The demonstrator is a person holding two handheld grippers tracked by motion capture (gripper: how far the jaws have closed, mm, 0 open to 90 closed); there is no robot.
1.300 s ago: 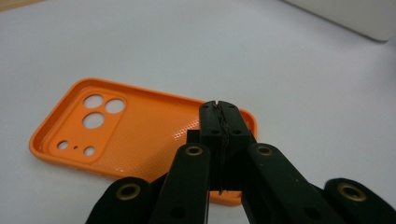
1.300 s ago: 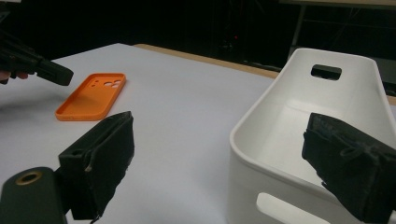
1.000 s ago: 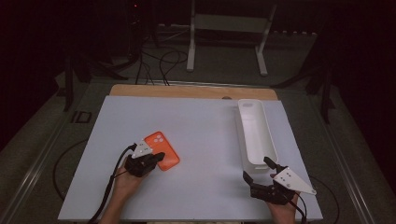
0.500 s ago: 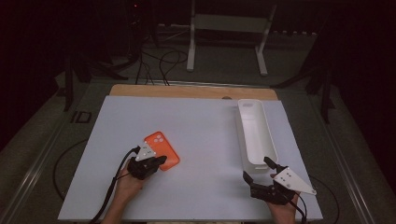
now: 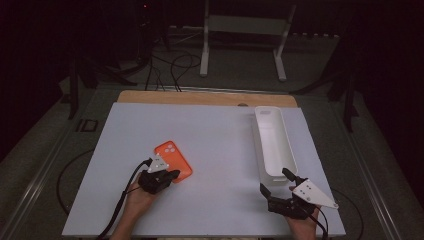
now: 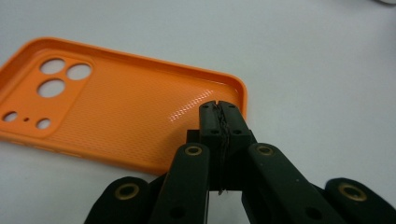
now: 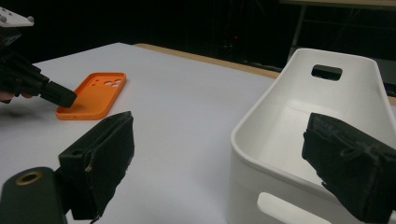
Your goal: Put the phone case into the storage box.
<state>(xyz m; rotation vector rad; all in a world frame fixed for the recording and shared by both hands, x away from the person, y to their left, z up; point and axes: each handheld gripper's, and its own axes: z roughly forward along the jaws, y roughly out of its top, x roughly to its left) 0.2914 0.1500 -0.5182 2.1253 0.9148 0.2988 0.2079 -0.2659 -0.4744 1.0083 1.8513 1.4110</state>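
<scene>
An orange phone case (image 5: 172, 159) (image 6: 116, 107) lies open side up on the white tabletop (image 5: 225, 130), left of centre. My left gripper (image 5: 174, 174) (image 6: 219, 106) is shut, its joined tips resting over the case's near end with nothing between them. In the right gripper view, the left gripper (image 7: 63, 99) touches the near corner of the case (image 7: 91, 95). My right gripper (image 5: 274, 180) (image 7: 219, 140) is open at the near end of a long white bin (image 5: 260, 135) (image 7: 280, 93), one jaw on each side of the bin's corner.
The bin runs front to back along the right side of the table and looks empty. A wooden strip (image 5: 200, 97) borders the far edge. Beyond it, a metal stand (image 5: 240, 40) and cables lie on the dark floor.
My left gripper has edged slightly to the right, over the near end of the orange case. The right gripper and the bin have stayed put.
</scene>
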